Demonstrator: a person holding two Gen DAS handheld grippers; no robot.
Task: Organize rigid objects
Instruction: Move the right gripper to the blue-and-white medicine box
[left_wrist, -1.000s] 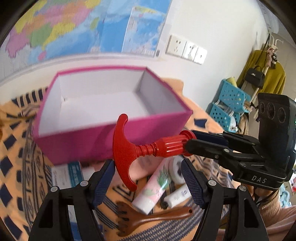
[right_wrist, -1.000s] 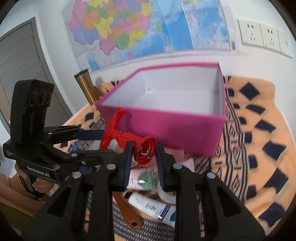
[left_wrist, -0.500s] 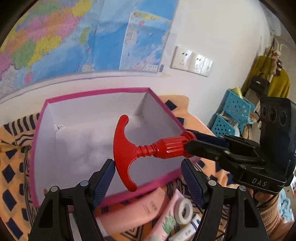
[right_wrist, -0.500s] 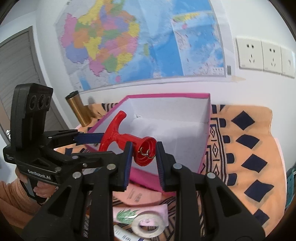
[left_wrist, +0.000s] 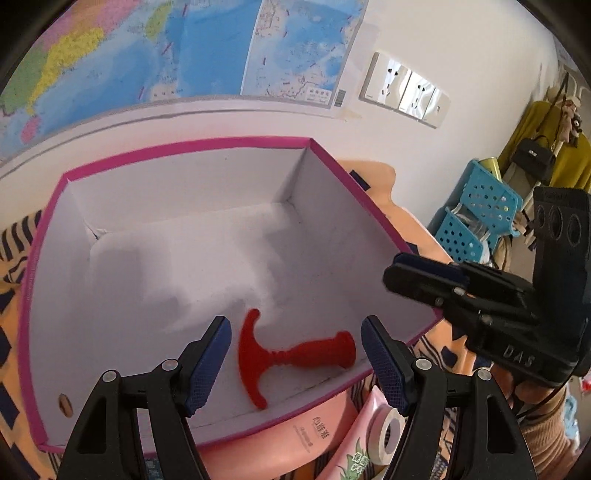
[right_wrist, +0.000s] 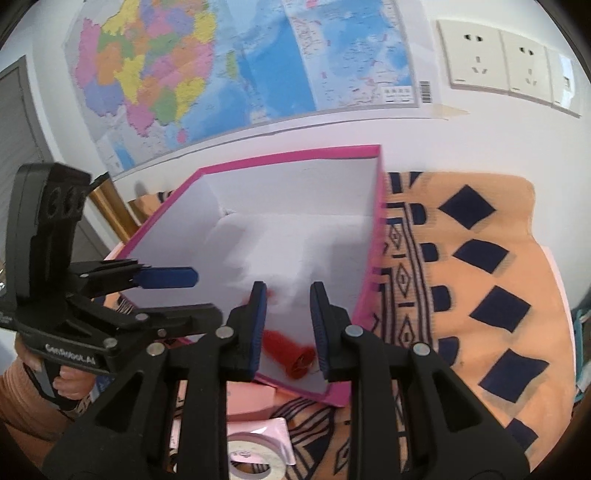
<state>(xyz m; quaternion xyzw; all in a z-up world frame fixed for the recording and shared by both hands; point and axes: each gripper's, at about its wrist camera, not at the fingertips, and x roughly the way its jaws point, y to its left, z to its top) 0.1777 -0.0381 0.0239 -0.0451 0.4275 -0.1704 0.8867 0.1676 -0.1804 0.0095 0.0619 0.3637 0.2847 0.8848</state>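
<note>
The pink box (left_wrist: 325, 155), white inside, lies open below and ahead of both tongs on the patterned orange cloth (right_wrist: 480, 280). The red T-handled tool (left_wrist: 291, 356) lies on the box floor by the near wall, below the gap of the left tongs (left_wrist: 295, 354), which stand spread and empty. The right tongs (right_wrist: 288, 321) hang narrowly parted above the tool's round end, pinching nothing. A tape roll (right_wrist: 255, 458) lies beneath them.
</note>
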